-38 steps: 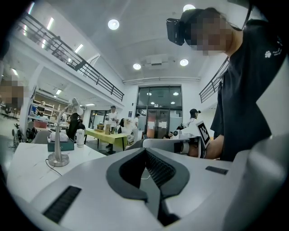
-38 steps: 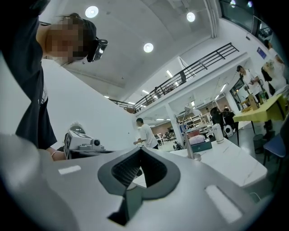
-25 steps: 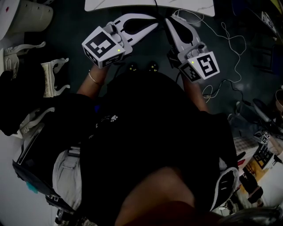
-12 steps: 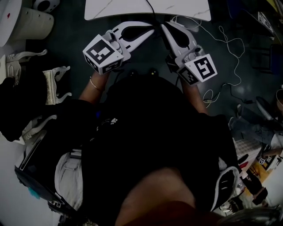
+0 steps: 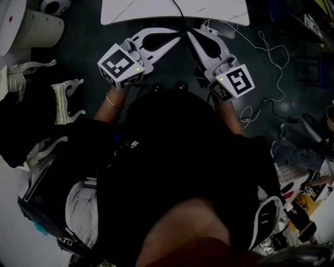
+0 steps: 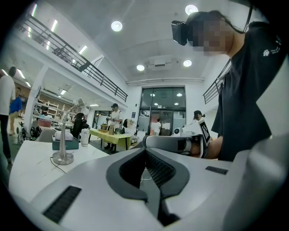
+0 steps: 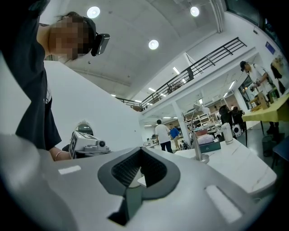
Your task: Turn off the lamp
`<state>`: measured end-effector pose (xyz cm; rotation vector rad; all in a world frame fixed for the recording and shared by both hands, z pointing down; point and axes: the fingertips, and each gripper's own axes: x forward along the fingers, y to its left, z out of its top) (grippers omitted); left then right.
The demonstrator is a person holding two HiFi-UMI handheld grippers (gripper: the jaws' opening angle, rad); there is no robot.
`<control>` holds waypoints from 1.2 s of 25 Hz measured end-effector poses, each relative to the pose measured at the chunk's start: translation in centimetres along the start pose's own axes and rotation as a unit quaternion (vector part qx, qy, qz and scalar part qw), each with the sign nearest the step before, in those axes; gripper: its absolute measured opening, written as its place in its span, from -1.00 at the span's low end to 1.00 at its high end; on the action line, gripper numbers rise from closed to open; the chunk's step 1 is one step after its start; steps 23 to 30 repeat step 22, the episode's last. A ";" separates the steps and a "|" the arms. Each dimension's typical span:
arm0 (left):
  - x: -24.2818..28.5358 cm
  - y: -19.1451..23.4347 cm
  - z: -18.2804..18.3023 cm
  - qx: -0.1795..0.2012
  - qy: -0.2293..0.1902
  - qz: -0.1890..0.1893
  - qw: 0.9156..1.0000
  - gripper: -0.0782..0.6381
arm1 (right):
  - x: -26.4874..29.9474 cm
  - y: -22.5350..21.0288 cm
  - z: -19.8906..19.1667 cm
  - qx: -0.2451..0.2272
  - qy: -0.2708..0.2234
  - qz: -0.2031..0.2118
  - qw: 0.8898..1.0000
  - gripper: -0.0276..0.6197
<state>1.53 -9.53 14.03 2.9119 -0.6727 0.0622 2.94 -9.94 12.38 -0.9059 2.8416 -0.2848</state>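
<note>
table (image 5: 219,10): far side cut off by top edge | lamp (image 6: 63,135): too small, switch and lit state unreadable | background people (image 6: 114,115): too small and distant to detail

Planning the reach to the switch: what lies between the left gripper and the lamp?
Only bare white table lies between the shut left gripper and the lamp, as the left gripper view shows.
</note>
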 end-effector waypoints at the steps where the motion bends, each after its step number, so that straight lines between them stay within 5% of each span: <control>1: 0.0 0.0 0.0 -0.002 0.002 0.002 1.000 -0.76 | 0.0 0.0 0.0 0.000 0.001 0.000 1.000 -0.91; 30: -0.1 -0.8 -0.7 -0.011 0.010 0.001 1.000 -0.76 | -1.1 0.0 -0.5 0.006 0.002 -0.016 1.000 -0.91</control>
